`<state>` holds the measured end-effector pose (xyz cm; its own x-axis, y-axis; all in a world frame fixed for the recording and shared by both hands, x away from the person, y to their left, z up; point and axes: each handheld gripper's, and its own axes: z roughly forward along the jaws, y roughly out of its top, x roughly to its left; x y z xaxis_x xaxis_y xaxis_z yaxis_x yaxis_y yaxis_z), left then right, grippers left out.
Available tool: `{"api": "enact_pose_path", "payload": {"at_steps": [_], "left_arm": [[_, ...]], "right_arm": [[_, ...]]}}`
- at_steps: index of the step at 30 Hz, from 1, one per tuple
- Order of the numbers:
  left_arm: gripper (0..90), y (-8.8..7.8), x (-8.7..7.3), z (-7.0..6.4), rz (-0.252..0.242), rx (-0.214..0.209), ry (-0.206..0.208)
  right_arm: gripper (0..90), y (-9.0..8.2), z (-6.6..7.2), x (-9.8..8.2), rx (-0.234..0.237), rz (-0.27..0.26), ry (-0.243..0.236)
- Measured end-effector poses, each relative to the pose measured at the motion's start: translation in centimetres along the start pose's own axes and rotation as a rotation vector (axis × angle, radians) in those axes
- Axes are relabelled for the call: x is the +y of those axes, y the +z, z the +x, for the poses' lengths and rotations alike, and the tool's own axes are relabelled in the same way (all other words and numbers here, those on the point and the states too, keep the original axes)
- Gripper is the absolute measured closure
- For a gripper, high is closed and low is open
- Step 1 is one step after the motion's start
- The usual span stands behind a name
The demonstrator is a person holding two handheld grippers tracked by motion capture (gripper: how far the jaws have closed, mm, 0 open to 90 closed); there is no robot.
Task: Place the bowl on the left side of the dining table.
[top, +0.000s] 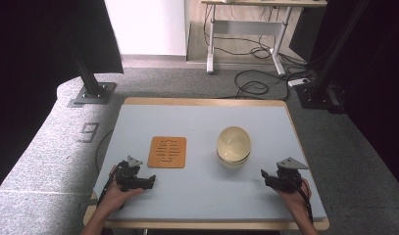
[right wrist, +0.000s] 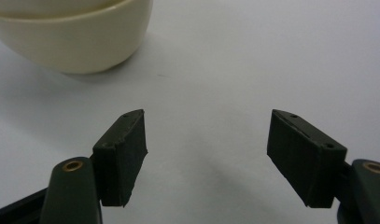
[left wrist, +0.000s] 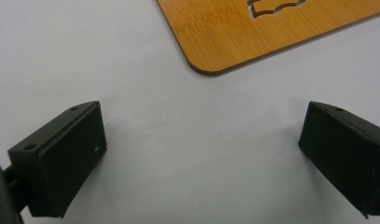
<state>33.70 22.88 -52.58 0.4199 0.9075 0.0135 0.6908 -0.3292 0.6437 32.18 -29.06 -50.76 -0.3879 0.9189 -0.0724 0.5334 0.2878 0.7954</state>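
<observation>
Right gripper (top: 263, 175) agape, empty; cream bowl (top: 233, 146) near, ahead-left, apart.

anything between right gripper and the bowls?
Nothing: bare table separates the open right gripper from the cream bowls, seen in the right gripper view and high view.

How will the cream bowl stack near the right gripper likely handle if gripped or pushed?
The cream bowl stack looks glazed, so probably rigid, slippery and breakable. One bowl seems inverted on another; a push might shift the top one. Its rounded wall could slip from the jaws.
</observation>
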Motion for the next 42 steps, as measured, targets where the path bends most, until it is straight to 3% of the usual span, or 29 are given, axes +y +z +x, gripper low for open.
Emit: {"api": "enact_pose_path", "payload": {"at_steps": [16,19,42], "left_arm": [[0.8,0.0,0.0,0.0,0.001,0.000,0.001],[0.8,0.0,0.0,0.0,0.001,-0.001,0.000],[0.8,0.0,0.0,0.0,0.001,-0.001,-0.001]], "right_arm": [[28.6,-1.2,0.0,1.1,0.018,-0.048,0.015],[28.7,-1.6,-0.1,1.4,0.051,-0.065,0.056],[29.6,-3.3,0.0,3.2,0.060,-0.122,0.076]]}}
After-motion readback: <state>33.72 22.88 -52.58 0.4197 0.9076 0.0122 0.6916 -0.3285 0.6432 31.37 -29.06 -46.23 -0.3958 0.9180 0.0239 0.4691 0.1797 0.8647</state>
